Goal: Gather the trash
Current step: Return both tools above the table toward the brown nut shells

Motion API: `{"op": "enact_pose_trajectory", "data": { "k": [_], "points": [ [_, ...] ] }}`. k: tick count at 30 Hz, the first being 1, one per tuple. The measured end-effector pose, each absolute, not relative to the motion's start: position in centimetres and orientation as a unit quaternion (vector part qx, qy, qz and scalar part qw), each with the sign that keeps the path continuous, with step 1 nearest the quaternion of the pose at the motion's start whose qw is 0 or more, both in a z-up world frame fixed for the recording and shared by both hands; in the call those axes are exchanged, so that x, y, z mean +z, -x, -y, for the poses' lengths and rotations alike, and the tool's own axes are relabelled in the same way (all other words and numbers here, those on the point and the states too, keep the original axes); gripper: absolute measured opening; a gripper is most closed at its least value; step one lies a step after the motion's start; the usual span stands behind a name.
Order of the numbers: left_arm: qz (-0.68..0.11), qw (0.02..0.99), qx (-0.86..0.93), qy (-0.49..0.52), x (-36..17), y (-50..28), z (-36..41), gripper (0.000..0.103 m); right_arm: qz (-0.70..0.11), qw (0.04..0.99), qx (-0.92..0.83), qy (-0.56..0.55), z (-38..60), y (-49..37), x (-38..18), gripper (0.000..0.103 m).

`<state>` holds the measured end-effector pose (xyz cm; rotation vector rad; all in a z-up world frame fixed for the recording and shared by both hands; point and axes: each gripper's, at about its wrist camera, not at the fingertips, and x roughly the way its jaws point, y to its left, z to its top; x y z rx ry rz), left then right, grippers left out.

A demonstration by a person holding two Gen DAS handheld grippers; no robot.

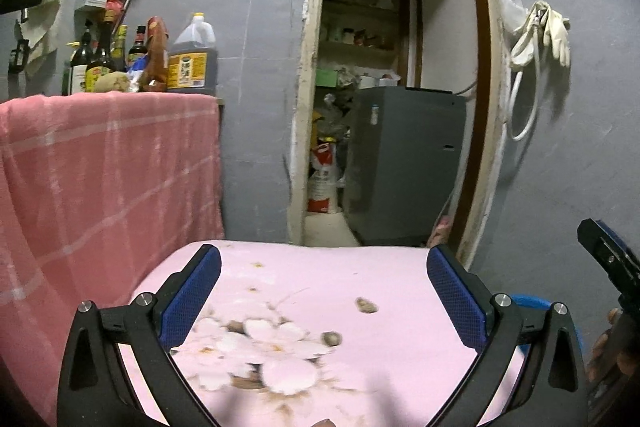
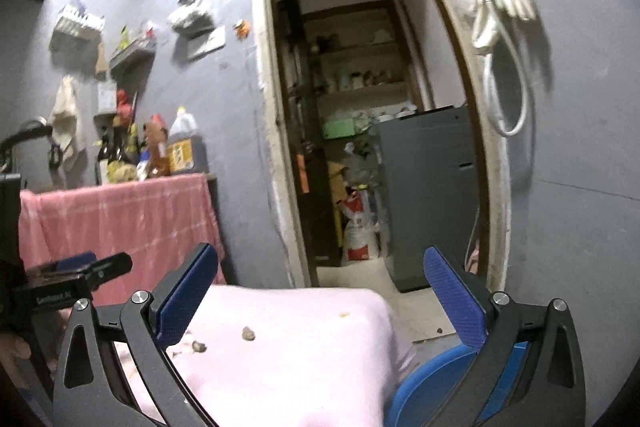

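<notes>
Two small brown crumpled scraps of trash lie on the pink flower-printed cloth [image 1: 400, 275]. The farther scrap [image 1: 366, 305] sits on plain pink, right of centre. The nearer scrap [image 1: 332, 338] lies a little left of it, at the right edge of the printed white blossoms. A tiny tan crumb [image 2: 343, 314] rests farther right, near the cloth's far edge.
</notes>
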<state>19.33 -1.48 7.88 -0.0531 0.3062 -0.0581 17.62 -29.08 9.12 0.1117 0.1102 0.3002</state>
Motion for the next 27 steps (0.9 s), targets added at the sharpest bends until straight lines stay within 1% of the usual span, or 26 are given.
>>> {"op": "enact_pose_trajectory", "data": {
  "k": [14,19,24,27],
  "points": [
    [-0.183,0.983,-0.020,0.007,3.9,-20.8,-1.2,0.101,-0.100,0.980,0.173,-0.001,25.0,-19.7,7.0,0.103],
    [-0.238,0.970,-0.039,0.012,2.2,-22.8,-1.5,0.101,-0.145,0.974,0.172,0.019,23.9,-21.6,5.9,0.103],
    [-0.297,0.953,-0.057,0.024,0.7,-25.1,-1.5,0.101,-0.213,0.965,0.152,0.032,23.4,-24.1,4.4,0.103],
    [-0.331,0.941,-0.067,0.008,0.0,-26.4,-0.9,0.100,-0.233,0.961,0.148,0.028,23.7,-25.1,3.8,0.103]
  ]
}}
